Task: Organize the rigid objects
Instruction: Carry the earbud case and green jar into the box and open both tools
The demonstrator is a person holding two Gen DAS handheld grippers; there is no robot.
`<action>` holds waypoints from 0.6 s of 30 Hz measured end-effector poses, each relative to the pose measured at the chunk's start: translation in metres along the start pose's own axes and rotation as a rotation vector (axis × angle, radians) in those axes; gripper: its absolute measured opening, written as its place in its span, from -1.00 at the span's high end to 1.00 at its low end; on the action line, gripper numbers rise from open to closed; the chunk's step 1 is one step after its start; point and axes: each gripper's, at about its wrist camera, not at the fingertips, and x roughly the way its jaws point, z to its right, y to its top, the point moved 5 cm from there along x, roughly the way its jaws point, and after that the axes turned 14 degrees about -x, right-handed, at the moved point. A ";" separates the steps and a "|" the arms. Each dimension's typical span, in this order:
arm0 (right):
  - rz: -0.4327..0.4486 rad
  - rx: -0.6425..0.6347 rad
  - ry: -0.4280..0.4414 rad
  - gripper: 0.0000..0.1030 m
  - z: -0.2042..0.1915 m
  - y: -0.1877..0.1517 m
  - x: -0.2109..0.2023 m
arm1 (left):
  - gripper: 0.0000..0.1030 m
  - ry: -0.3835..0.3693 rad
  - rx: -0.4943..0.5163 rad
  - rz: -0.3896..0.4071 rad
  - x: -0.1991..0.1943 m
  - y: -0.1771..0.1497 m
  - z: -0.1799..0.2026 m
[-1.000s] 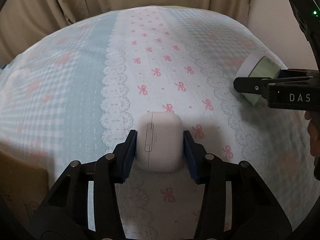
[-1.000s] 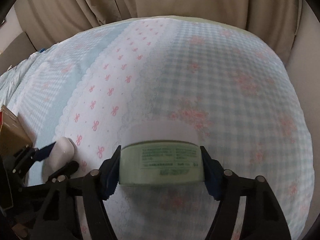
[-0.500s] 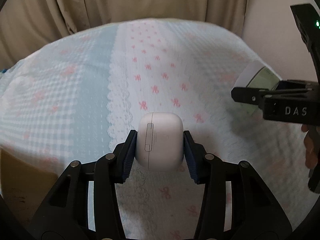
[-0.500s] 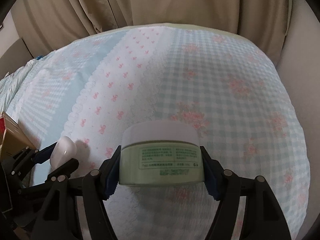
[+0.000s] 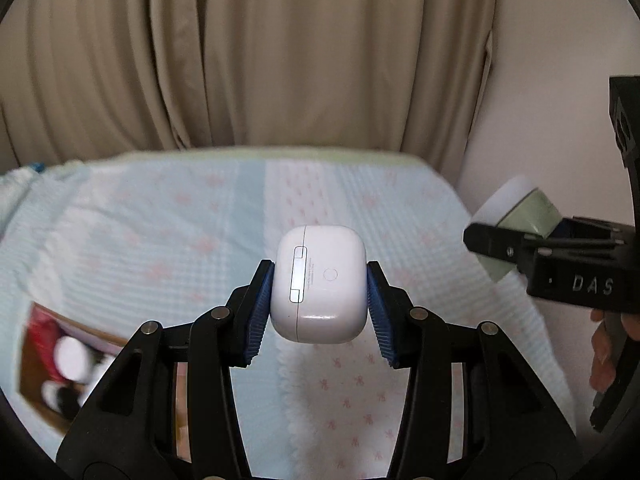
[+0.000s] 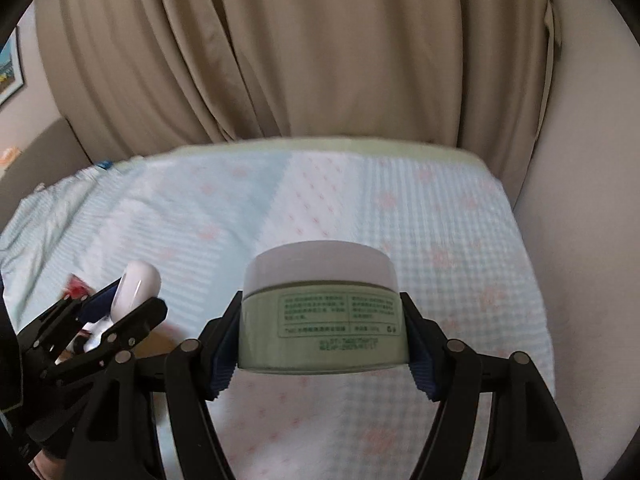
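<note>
Holding white earbud case (image 5: 319, 282) clamped in left gripper (image 5: 319, 300), clear above bed (image 5: 160, 240) centre; green cream jar (image 6: 323, 320) clamped in right gripper (image 6: 323, 344), above bed's right edge. Risk: smooth rounded case slipping between pads during swing toward box (image 5: 60, 364) at left edge.

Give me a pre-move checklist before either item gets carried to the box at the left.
1. Left gripper shut on the white earbud case: ok.
2. Right gripper shut on the green cream jar: ok.
3. Jar lid seated: ok, as far as shows.
4. Both items lifted above the bedspread: ok.
5. Grippers apart from each other: ok.
6. Free room in the cardboard box: cannot tell, blurred.
</note>
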 end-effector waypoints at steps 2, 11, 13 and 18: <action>0.015 -0.008 0.012 -0.29 -0.016 0.015 -0.031 | 0.19 0.007 0.004 0.011 -0.030 0.017 -0.004; 0.061 -0.032 0.117 -0.29 -0.104 0.060 -0.116 | 0.19 0.068 -0.008 0.044 -0.128 0.066 -0.068; 0.064 -0.044 0.130 -0.29 -0.127 0.065 -0.122 | 0.18 0.075 -0.010 0.047 -0.143 0.070 -0.087; 0.051 -0.008 0.161 -0.29 -0.179 0.071 -0.124 | 0.19 0.068 -0.014 0.015 -0.170 0.072 -0.147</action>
